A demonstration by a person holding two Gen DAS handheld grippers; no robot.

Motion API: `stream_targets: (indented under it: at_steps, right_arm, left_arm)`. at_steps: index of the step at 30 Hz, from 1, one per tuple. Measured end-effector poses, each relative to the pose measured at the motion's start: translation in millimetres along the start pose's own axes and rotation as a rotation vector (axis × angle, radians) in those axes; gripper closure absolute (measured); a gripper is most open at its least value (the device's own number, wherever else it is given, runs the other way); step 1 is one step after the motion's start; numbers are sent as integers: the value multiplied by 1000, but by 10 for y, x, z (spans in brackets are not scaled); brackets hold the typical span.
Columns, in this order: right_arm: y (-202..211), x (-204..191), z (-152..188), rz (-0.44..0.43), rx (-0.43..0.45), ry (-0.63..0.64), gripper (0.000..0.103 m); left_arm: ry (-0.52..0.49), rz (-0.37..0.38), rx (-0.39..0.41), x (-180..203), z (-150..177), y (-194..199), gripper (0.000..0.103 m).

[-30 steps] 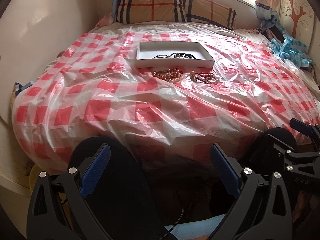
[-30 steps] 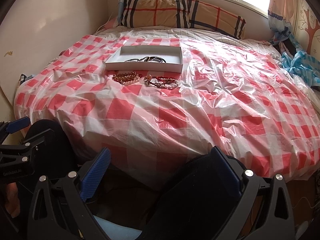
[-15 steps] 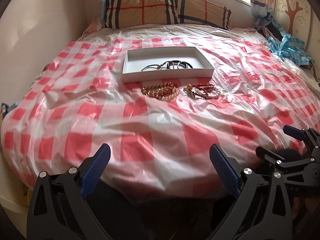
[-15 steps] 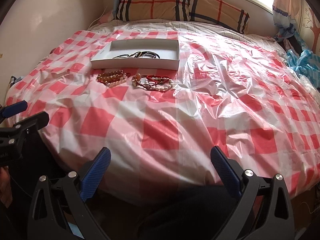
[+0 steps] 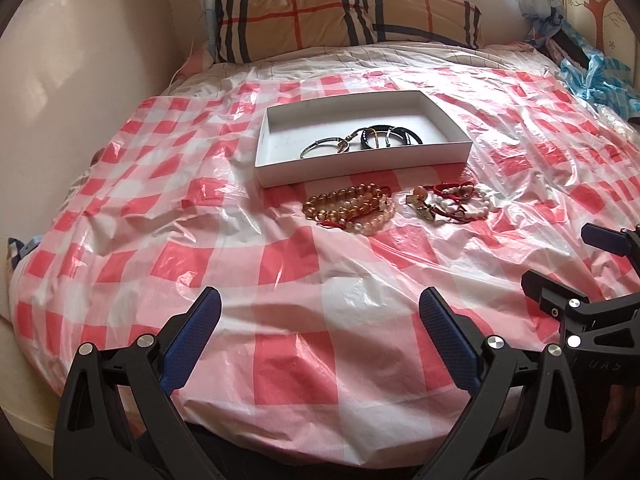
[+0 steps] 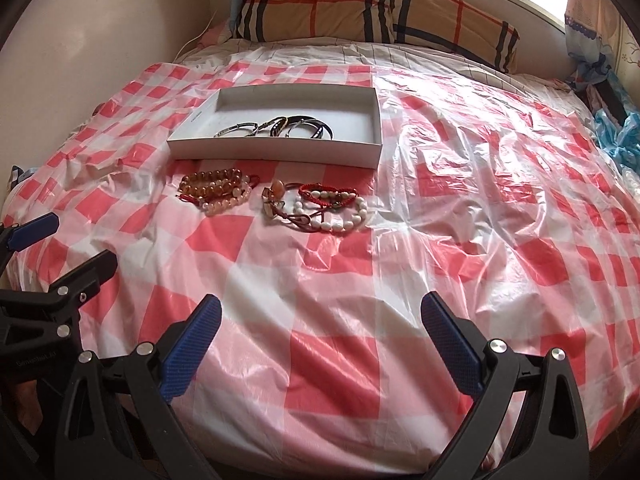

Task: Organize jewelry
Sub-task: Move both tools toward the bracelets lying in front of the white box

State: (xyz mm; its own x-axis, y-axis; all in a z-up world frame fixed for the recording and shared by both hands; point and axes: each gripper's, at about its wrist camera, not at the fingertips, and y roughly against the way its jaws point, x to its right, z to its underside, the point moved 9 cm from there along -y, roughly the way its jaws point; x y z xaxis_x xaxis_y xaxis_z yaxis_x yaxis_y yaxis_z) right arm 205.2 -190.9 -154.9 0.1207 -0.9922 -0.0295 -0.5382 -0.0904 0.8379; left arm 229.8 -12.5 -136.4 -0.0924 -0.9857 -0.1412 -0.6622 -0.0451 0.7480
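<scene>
both tools have advanced over the bed; left tool [image 5: 318, 334] and right tool [image 6: 320, 334] gape empty, amber beads [image 5: 349, 209] nearer the left.

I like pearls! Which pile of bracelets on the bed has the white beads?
The right-hand pile, in front of the white box. It has white beads and red cords; the left pile is all amber and pinkish beads.

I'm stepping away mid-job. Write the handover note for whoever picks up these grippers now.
Left gripper: open, empty, over the near edge of the bed. Right gripper: the same.
White box at mid-bed holds several bangles.
Left to do: amber bead bracelets and the red cord and white bead pile lie on the checked plastic sheet just in front of the box.
</scene>
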Motion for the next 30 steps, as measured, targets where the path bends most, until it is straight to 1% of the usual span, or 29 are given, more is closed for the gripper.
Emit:
stream_targets:
  at_steps: [8, 21, 23, 27, 30]
  right_arm:
    - [-44, -14, -14, -1, -1, -1, 7]
    - [-68, -21, -36, -10, 2, -3, 7]
    - [-105, -33, -86, -14, 1, 5, 7]
    - [-226, -5, -221, -3, 7, 14, 7]
    - [-309, 58, -257, -5, 5, -3, 7]
  left_arm:
    - [-25, -23, 13, 20, -24, -42, 8]
    - [-36, -31, 1, -10, -34, -93, 8]
    - [-39, -27, -6, -73, -70, -162, 8]
    - [-10, -51, -18, -325, -209, -389, 8]
    - [-17, -45, -38, -367, -319, -587, 8]
